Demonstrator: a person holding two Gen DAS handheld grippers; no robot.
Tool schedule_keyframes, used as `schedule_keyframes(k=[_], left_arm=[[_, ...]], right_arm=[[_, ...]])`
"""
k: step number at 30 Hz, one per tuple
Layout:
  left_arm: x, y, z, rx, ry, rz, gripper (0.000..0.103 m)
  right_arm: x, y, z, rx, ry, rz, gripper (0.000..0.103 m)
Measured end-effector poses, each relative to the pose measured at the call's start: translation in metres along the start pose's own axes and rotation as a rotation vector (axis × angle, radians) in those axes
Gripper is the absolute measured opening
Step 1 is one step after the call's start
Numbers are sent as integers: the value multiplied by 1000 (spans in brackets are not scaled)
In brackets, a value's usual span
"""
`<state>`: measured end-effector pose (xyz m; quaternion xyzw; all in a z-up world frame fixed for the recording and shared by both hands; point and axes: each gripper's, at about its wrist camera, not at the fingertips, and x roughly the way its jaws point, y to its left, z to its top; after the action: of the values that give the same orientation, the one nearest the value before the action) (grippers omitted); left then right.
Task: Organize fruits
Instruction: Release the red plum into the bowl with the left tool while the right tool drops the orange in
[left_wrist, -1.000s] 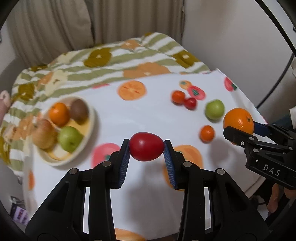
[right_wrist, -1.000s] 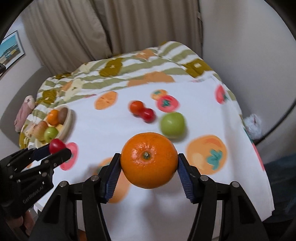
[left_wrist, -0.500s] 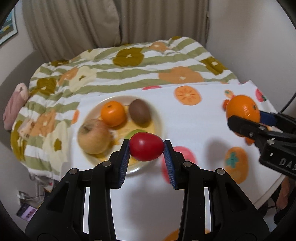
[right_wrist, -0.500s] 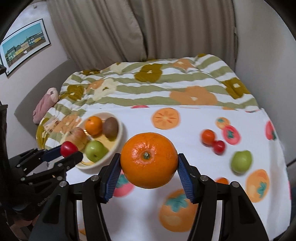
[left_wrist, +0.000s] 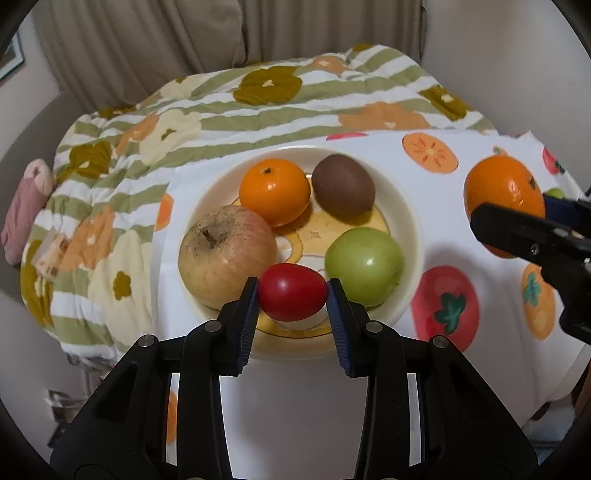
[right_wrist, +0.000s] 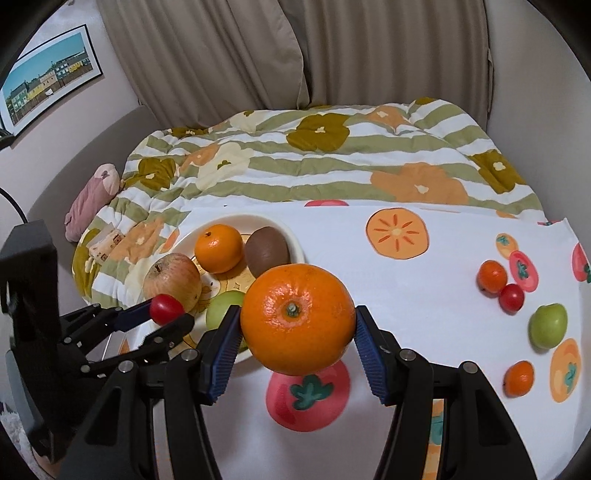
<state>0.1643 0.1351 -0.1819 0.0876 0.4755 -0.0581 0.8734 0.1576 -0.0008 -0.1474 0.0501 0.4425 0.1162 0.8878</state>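
Note:
My left gripper (left_wrist: 291, 295) is shut on a small red tomato (left_wrist: 292, 291) and holds it over the near rim of the cream bowl (left_wrist: 410, 236). The bowl holds a pale apple (left_wrist: 225, 258), a mandarin (left_wrist: 274, 191), a kiwi (left_wrist: 343, 190) and a green apple (left_wrist: 364, 266). My right gripper (right_wrist: 297, 325) is shut on a large orange (right_wrist: 297, 319), held above the cloth just right of the bowl (right_wrist: 291, 236). The left gripper (right_wrist: 168, 312) with the tomato (right_wrist: 164, 303) also shows in the right wrist view.
On the white fruit-print cloth (right_wrist: 406, 295) to the right lie a small orange tomato (right_wrist: 492, 276), a red cherry tomato (right_wrist: 511, 297), a green apple (right_wrist: 547, 325) and a small mandarin (right_wrist: 519, 377). A striped quilt (right_wrist: 332, 166) lies behind, curtains beyond.
Both grippers have swung left, from the loose fruit toward the bowl. The left now holds the tomato over the bowl's near rim; the right holds the orange beside it.

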Motion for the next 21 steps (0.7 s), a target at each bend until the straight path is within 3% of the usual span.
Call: schedule_keyframes(k=[4, 8, 9, 11, 13, 21], left_arm=[[1, -2, -1, 33, -8, -7, 41], [1, 0, -2, 28, 5, -67, 45], [0, 1, -2, 29, 3, -75, 51], [-4, 1, -1, 31, -13, -91, 91], [-11, 1, -1, 37, -48, -65, 103], [-23, 7, 4, 33, -66, -68, 103]], right_arm=[[3, 6, -1, -1, 4, -13, 56], [3, 8, 1, 10, 4, -27, 56], [2, 7, 1, 14, 2, -31, 56], [2, 7, 2, 17, -1, -37, 56], [2, 6, 3, 19, -1, -44, 56], [2, 7, 9, 10, -1, -45, 56]])
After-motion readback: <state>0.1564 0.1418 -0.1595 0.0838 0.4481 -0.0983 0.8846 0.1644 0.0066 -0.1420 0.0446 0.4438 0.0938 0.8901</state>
